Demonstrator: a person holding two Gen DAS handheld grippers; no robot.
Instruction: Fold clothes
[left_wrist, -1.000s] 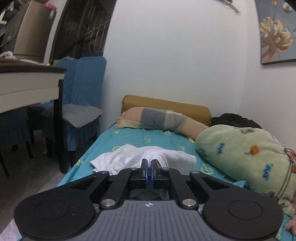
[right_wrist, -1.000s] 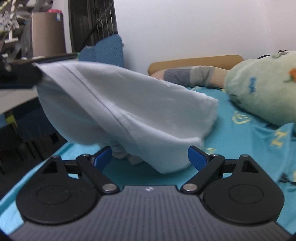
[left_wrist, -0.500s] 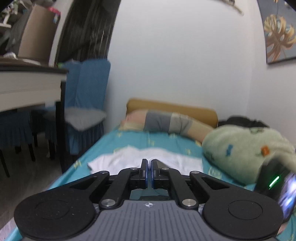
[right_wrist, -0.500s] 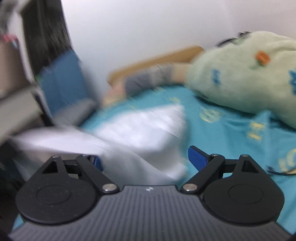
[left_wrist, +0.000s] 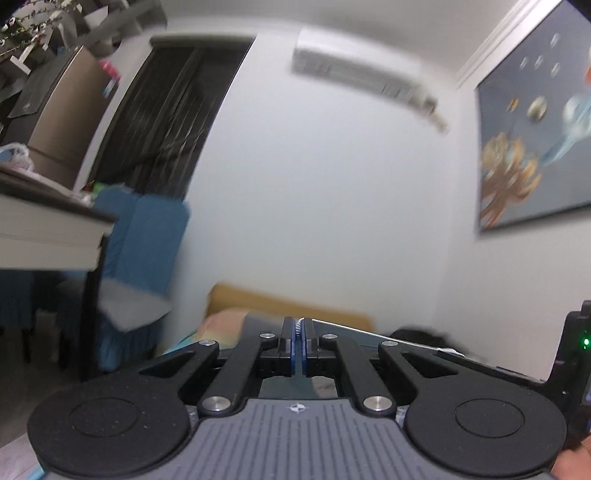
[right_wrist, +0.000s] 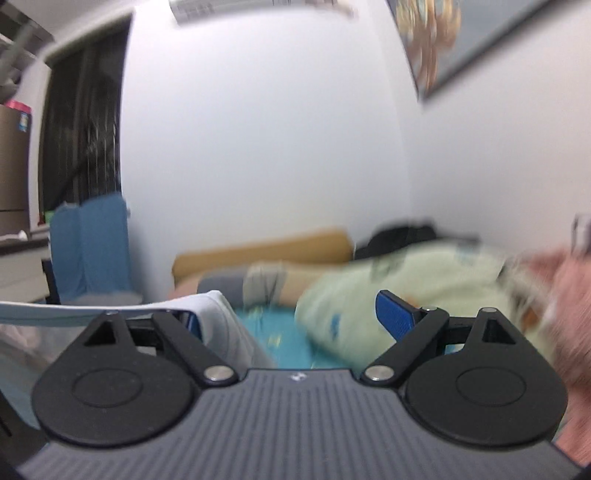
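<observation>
— White garment (right_wrist: 221, 314): where did we have it?
— Lower left of the right wrist view, pulled taut toward the frame's left edge, lifted above the bed (right_wrist: 284, 332). We had the left gripper (left_wrist: 298, 328) pinched together on a thin edge of it, prob. to keep the cloth spread for a fold.
— And the right gripper (right_wrist: 291, 314)?
— Fingers wide apart, nothing clamped. Cloth only draped past the finger at frame left. We judged it needed a 2nd corner next.
</observation>
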